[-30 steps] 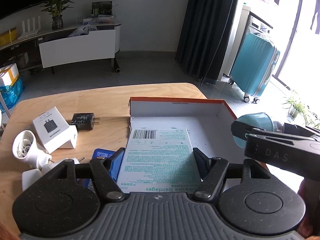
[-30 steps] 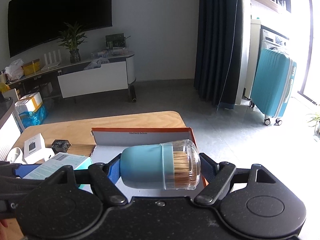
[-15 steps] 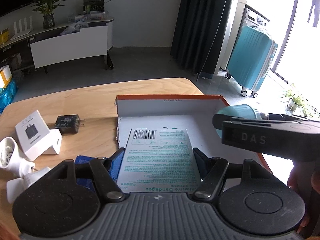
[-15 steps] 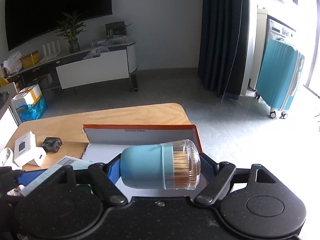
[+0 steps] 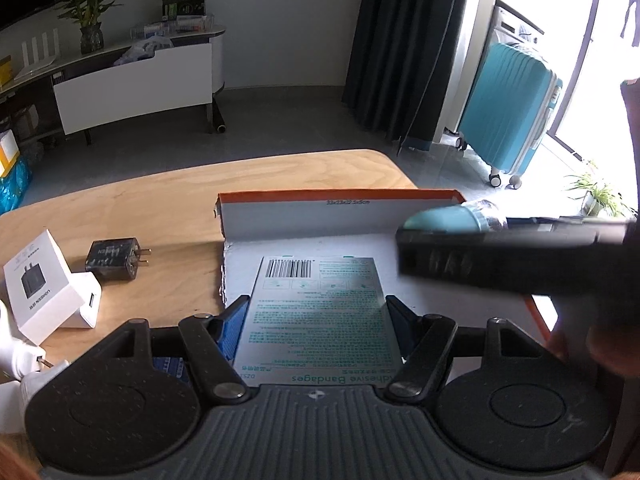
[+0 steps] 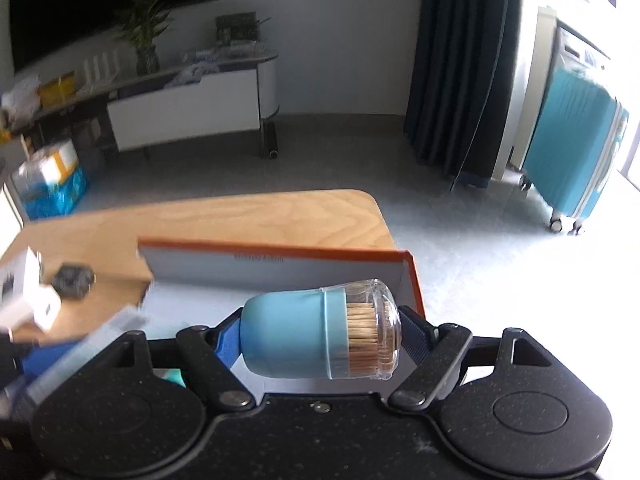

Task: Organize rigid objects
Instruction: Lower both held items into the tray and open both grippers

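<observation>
Gripping bandage box (image 5: 320, 312), toothpick holder (image 6: 316, 332)

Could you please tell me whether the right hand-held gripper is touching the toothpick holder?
Touching. The right wrist view shows the right hand-held gripper clamping the toothpick holder sideways, with one blue pad against its teal base and the other against its clear cap.

Both wrist views close over orange-rimmed box (image 5: 336, 196)
</observation>
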Motion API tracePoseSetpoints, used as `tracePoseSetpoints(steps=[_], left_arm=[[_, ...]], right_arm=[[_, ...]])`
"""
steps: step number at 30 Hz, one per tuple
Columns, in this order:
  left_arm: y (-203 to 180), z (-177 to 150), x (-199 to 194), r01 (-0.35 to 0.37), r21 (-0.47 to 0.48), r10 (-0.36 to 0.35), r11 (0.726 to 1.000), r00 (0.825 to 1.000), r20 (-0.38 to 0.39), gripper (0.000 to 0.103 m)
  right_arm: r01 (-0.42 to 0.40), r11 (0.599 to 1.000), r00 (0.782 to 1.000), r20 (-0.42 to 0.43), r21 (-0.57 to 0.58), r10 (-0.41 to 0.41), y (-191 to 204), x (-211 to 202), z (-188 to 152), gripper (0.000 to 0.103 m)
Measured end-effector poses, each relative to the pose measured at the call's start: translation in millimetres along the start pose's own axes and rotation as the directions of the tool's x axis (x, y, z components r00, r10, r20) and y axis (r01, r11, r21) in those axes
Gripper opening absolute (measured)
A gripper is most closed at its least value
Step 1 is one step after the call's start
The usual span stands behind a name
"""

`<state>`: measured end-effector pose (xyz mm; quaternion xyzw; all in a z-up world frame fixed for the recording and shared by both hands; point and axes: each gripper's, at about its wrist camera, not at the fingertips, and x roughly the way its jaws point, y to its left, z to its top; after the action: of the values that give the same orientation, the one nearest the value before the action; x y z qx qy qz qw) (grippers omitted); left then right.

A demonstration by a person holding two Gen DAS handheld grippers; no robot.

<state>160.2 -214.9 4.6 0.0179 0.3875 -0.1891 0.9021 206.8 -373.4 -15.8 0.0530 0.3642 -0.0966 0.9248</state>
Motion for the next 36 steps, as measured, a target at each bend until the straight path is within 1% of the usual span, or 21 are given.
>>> tracePoseSetpoints(steps=[3, 6, 8, 10, 12, 14, 16, 18, 23, 24, 26, 29, 33, 36], left_arm=[[-0.8, 3.8, 5.4, 0.004, 0.002, -0.004, 1.000, 1.000, -0.003, 0.071], [-4.6, 10.3, 12.9, 0.010, 0.003, -0.010, 1.000, 1.000, 0.000, 0.071], [-7.9, 13.1, 17.4, 0.024, 0.005, -0.024, 1.000, 1.000, -0.006, 0.071], [-11.7, 14.8, 21.3, 0.038, 0.000, -0.038, 0.999, 0.999, -0.014, 0.071], [-15.9, 15.6, 24.9, 0.058, 0.001, -0.058, 0.998, 0.998, -0.039, 0.072], [-18.4, 14.2, 23.7, 0.076, 0.009, -0.076, 0.997, 0.996, -0.048, 0.080], [-20.3, 12.0, 19.2, 0.074, 0.019, -0.073, 0.997, 0.996, -0.043, 0.085], [-19.8, 9.2, 14.8, 0.074, 0.017, -0.074, 0.997, 0.996, -0.045, 0.085], [-11.7, 6.1, -2.1, 0.045, -0.024, -0.046, 0.999, 0.998, -0.044, 0.085], [-10.0, 6.2, -7.9, 0.033, -0.031, -0.034, 0.999, 0.999, -0.042, 0.085], [-7.1, 5.2, -22.1, 0.008, -0.026, -0.008, 1.000, 1.000, -0.022, 0.089], [-1.1, 1.5, -39.4, -0.042, -0.020, 0.042, 0.999, 0.999, -0.003, 0.091], [9.3, -4.1, -57.1, -0.085, -0.032, 0.085, 0.996, 0.996, 0.009, 0.094], [19.7, -9.4, -70.1, -0.102, -0.048, 0.102, 0.994, 0.995, 0.017, 0.094]], right_arm=[[-0.023, 0.999, 1.000, 0.021, 0.037, 0.022, -9.6, 3.2, 11.8, 0.089], [-0.031, 0.999, 0.999, 0.025, 0.040, 0.030, -16.7, 2.5, 20.5, 0.090], [-0.017, 0.999, 0.999, 0.038, 0.041, 0.015, -21.7, -4.4, 22.1, 0.090], [-0.021, 0.998, 0.998, 0.064, 0.052, 0.017, -27.2, -15.1, 22.1, 0.091], [-0.023, 0.998, 0.997, 0.075, 0.062, 0.019, -32.2, -26.5, 22.7, 0.091], [-0.027, 0.998, 0.996, 0.091, 0.055, 0.022, -33.8, -38.1, 23.0, 0.091], [-0.026, 0.998, 0.993, 0.115, 0.051, 0.020, -35.1, -51.0, 22.0, 0.092], [-0.029, 0.998, 0.992, 0.121, 0.054, 0.023, -34.1, -59.3, 21.3, 0.091], [-0.059, 0.996, 0.990, 0.131, 0.063, 0.051, -27.5, -78.5, 15.1, 0.092], [-0.058, 0.996, 0.990, 0.132, 0.063, 0.050, -25.8, -81.5, 13.7, 0.091], [-0.050, 0.997, 0.991, 0.124, 0.059, 0.042, -22.1, -85.6, 11.6, 0.092], [-0.059, 0.996, 0.992, 0.118, 0.069, 0.050, -17.2, -91.6, 7.5, 0.092], [-0.063, 0.995, 0.993, 0.107, 0.076, 0.055, -8.5, -97.0, 3.9, 0.092], [-0.071, 0.995, 0.992, 0.109, 0.067, 0.063, -0.4, -103.5, 1.1, 0.092]])
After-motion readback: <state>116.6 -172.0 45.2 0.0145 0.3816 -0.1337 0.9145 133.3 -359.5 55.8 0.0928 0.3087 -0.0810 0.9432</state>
